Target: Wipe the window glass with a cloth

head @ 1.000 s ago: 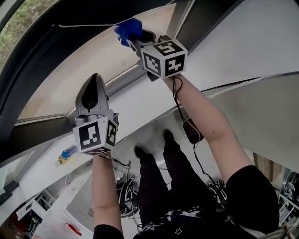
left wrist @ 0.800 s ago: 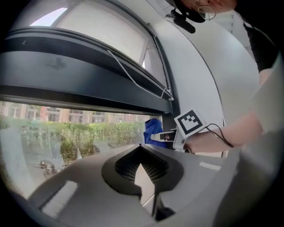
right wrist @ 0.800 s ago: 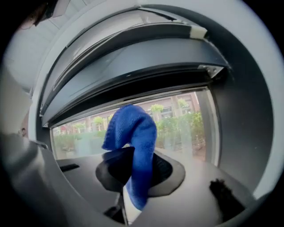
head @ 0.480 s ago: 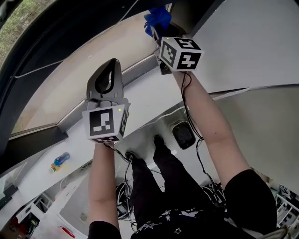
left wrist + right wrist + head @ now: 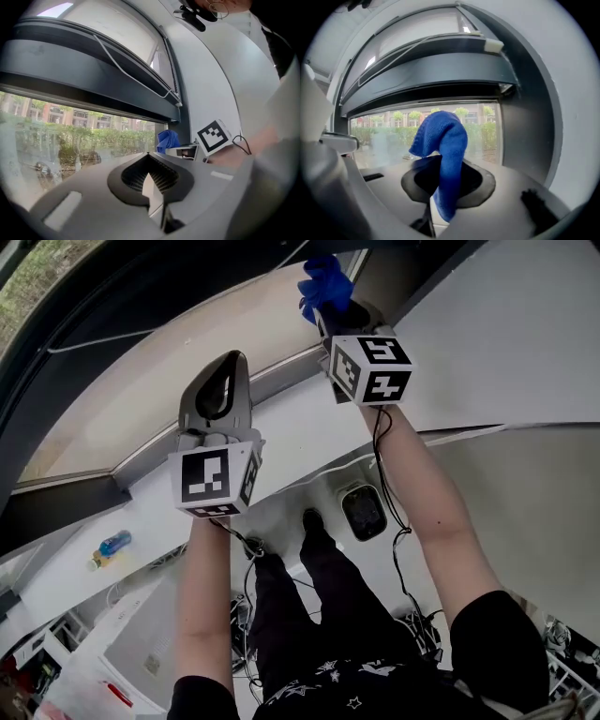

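White sill [image 5: 291, 432] runs beneath our arms. Nearest, our left gripper [image 5: 225, 367] is pressed together on nothing. Beyond it, our right gripper [image 5: 330, 315] pinches the blue cloth [image 5: 323, 282] up by the window glass [image 5: 487, 131], near the dark frame [image 5: 525, 136]. We cannot tell whether the cloth touches the glass. We judge the wiping mid-course, since haze remains toward the left. Compared with 1 second ago, both grippers sit further right.

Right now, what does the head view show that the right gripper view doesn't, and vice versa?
Head view only: the person's forearms and legs, and a blue bottle on the white ledge. Right gripper view only: the row of trees beyond the window glass, and the right gripper's jaws shut on the blue cloth's lower end. Both: that blue cloth.
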Demonstrator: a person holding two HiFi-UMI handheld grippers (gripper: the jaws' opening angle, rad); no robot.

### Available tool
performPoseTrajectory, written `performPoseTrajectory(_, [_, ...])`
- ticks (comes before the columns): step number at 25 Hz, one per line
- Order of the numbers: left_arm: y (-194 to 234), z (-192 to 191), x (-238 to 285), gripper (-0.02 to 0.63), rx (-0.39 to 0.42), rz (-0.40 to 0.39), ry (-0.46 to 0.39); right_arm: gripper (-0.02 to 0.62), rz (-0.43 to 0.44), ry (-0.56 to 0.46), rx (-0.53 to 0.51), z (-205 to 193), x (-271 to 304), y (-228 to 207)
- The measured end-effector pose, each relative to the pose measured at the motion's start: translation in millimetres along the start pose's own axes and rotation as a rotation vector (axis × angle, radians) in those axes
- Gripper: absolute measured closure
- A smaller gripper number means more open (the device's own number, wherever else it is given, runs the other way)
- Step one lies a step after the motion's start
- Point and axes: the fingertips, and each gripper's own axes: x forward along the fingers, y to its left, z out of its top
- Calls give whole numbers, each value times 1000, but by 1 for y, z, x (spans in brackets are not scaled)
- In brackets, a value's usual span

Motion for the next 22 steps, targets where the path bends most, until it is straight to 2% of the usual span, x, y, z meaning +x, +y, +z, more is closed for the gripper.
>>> performPoseTrajectory(4, [52, -15, -55, 597, -26, 68, -13, 518, 117, 23, -3, -15, 2, 87])
performPoseTrajectory(8, [118, -33, -122, 598, -27, 181, 10, 518, 250, 24, 39, -27, 8, 197])
performPoseTrajectory(11, [170, -48, -182, 597, -28, 283, 36, 518, 398, 47, 75, -39, 13, 295])
performPoseTrajectory(14, [219, -67, -245, 598, -39, 381, 75, 518, 565, 75, 40, -53, 16, 399])
performPoseTrajectory(17, [263, -82, -300, 598, -83, 486, 82, 518, 694, 82, -9, -62, 22, 489])
performPoseTrajectory(20, [294, -92, -343, 598, -110, 579, 71, 518, 776, 83, -43, -70, 30, 563])
performPoseTrajectory(22, [306, -97, -360, 597, -97, 588, 69, 518, 792, 86, -38, -74, 37, 599])
